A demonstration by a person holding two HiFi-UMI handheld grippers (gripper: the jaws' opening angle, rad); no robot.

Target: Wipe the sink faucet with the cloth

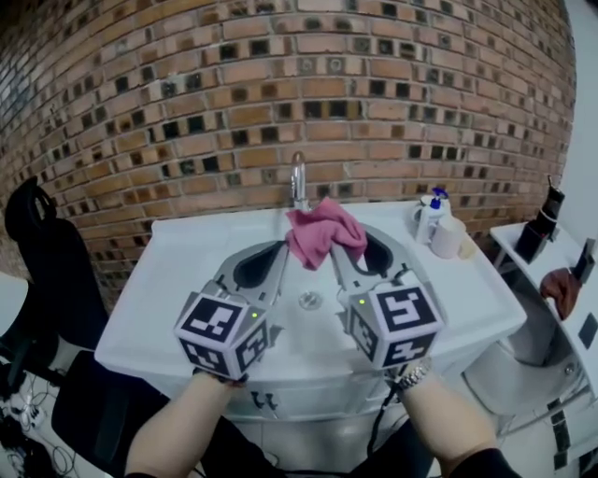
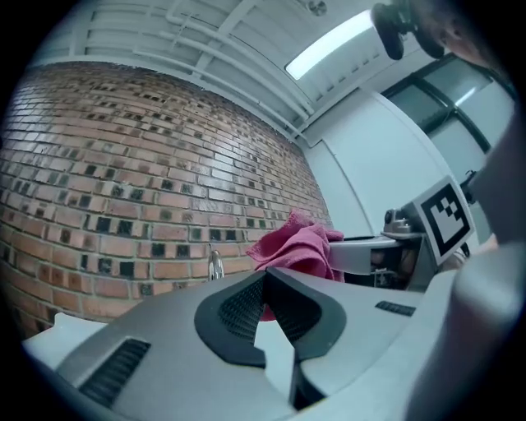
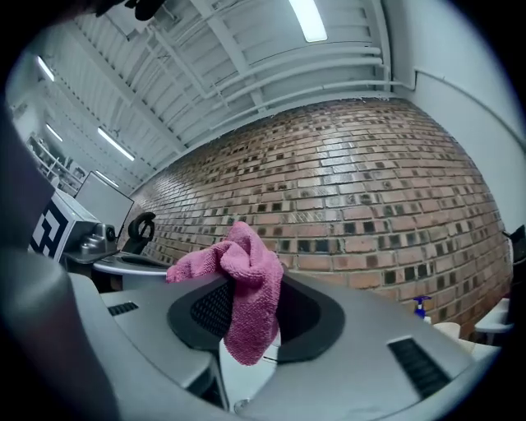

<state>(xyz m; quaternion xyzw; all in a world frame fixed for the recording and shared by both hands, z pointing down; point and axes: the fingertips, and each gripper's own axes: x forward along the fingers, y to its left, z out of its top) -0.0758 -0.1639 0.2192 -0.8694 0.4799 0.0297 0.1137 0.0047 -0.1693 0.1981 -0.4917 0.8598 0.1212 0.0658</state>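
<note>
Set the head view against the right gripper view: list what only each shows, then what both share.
Only the head view: the curved chrome faucet, the person's forearms and a metal-banded wristwatch.

Only the right gripper view: the white ribbed ceiling with its strip lights, and a close look between the right gripper's wide-apart jaws, where the fuzzy pink cloth hangs.

Both: that cloth, the brown brick wall and the blue-capped pump bottle.
</note>
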